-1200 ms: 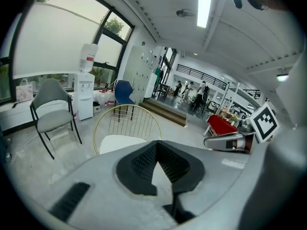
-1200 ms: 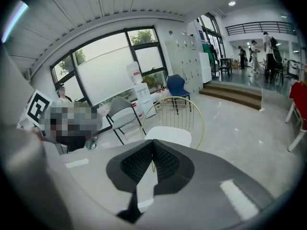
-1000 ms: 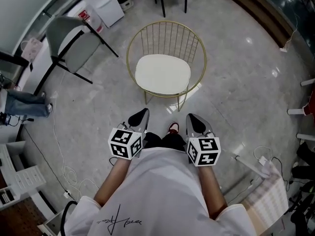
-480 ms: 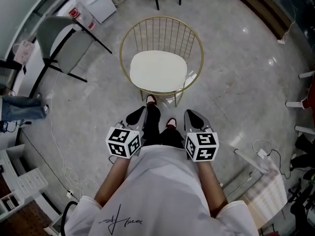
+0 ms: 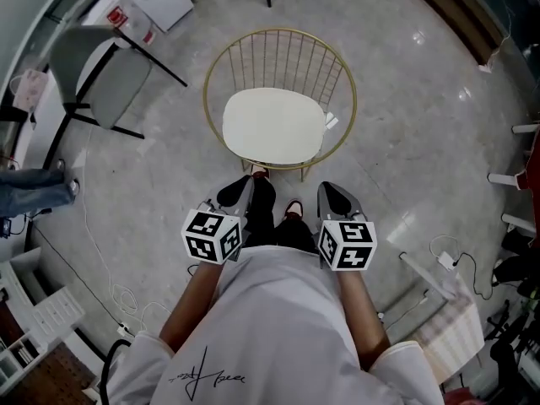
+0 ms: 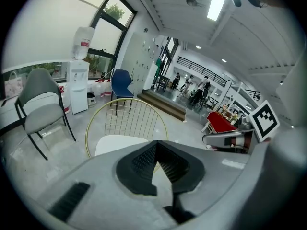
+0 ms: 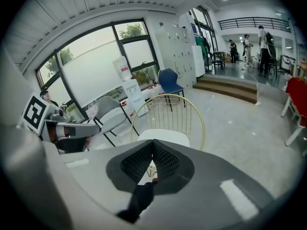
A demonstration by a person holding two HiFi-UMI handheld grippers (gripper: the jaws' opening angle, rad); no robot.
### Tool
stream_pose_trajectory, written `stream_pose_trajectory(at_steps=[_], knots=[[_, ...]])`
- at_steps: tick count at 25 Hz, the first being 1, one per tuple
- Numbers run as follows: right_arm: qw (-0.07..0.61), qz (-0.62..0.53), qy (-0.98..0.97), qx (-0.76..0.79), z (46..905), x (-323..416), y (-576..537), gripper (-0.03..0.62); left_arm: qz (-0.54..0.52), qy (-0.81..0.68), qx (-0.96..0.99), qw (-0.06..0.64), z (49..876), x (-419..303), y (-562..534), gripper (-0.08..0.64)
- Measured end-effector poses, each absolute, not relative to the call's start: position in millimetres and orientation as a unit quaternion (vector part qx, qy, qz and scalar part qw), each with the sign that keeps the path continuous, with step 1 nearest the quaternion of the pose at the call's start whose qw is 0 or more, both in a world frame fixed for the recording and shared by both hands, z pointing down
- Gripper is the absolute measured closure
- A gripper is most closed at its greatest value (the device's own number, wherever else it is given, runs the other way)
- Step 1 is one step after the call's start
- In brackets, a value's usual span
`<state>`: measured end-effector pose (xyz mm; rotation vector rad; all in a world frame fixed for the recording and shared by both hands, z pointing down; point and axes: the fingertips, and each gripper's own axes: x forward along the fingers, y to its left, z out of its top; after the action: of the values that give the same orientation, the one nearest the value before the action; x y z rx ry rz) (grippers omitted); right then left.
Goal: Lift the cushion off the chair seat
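Cushion [image 5: 274,126]: cream, rounded pad. It lies flat on the chair seat, covers most of it, and is not yet lifted.
Chair [image 5: 353,99]: gold wire frame with a hoop rim and a barred back. It stands on the floor straight ahead of the person.
Handling, as judged: the pad looks light, soft and fairly thin. It will likely sag if raised by one edge alone. The surface seems matt enough for the pads to bite, and nothing about it looks fragile.
Hold, as judged: take the near edge, one gripper toward each front corner, pinching the pad's rim clear of the wire. The jaws would have to part first.
Left gripper [image 5: 239,197]: jaws together, nothing between them. It is held low before the person, aimed at the chair and short of it.
Right gripper [image 5: 335,199]: jaws together and empty. It is level with the left one and also short of the chair.
Floor [image 5: 422,125]: pale polished stone.
Grey chair [image 5: 93,66]: off to the left, well apart from the gold one.
Cable [image 5: 114,298]: white, loose on the floor at the person's left.
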<state>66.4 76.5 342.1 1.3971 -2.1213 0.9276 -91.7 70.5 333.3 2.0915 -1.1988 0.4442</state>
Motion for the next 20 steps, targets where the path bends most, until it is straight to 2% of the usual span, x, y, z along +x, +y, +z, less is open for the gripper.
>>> stream_pose_trajectory(at_steps=[8, 20], knots=[[0.23, 0.344, -0.751, 0.514, 350, 33, 21, 0.584, 0.192, -0.441, 0.804, 0.348, 344, -127, 9, 0.561], [0.244, 0.343, -0.72, 0.551, 360, 25, -48, 0.575, 0.209, -0.389, 0.824, 0.355, 359, -136, -73, 0.561]])
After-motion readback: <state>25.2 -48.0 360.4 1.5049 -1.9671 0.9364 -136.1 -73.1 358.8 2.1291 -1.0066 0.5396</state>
